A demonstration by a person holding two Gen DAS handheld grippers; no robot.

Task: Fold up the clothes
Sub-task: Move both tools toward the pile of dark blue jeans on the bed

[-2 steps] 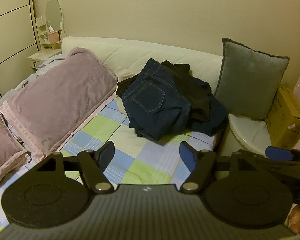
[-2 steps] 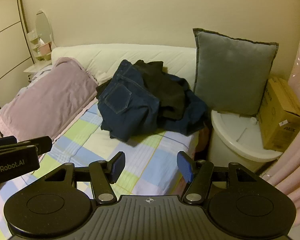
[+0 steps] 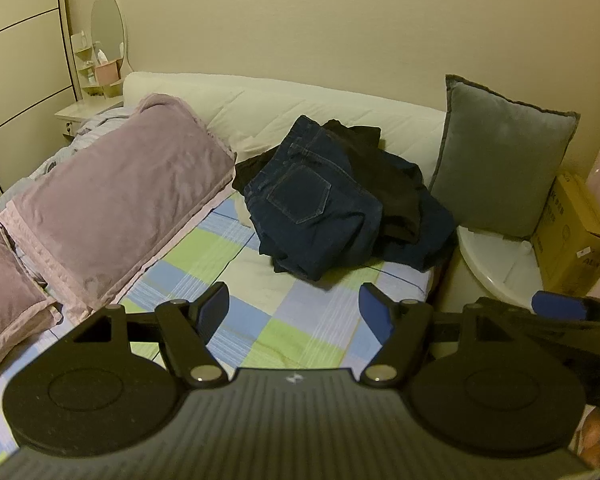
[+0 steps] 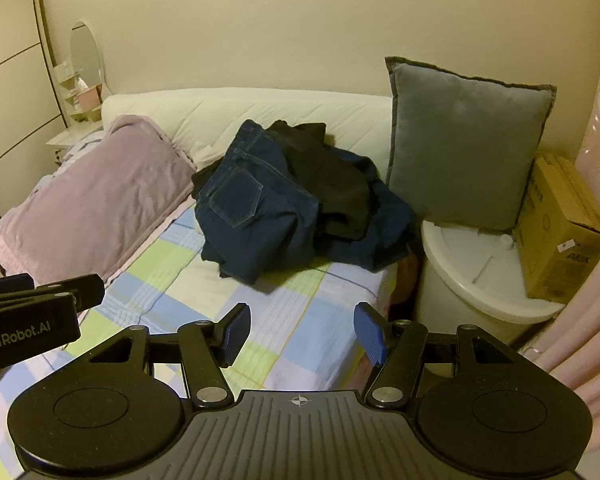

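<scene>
Bed [image 3: 260, 300] under a blue, green and white checked sheet, filling most of both views. Long mauve pillow [image 3: 116, 208] lying along its left side; grey cushion [image 4: 464, 148] propped upright at the right, behind a white rounded stand [image 4: 480, 280], with a cardboard box [image 4: 560, 232] beside that.

Heap of clothes [image 3: 340, 200] at the far end of the bed, against the white headboard [image 3: 300, 108]: dark blue jeans [image 4: 252, 216] on top and nearest, back pocket showing, a black garment [image 4: 332, 184] bunched over more dark cloth behind. Nothing spread flat, nothing folded.

Left gripper [image 3: 294, 312] and right gripper [image 4: 302, 332] both hovering over the bare checked sheet, short of the heap and touching no cloth. Fingers of each spread wide apart, blue pads facing inward, nothing between them.

Step in hand, by the look of it: the very start, an approach to the pile. Next move likely calls for reaching forward to the jeans, closing on the waistband or a leg edge rather than a thick bunch, and drawing that one garment clear onto the open sheet nearer the grippers. Risk of dragging the black garment along, draped as it is against the denim.
</scene>
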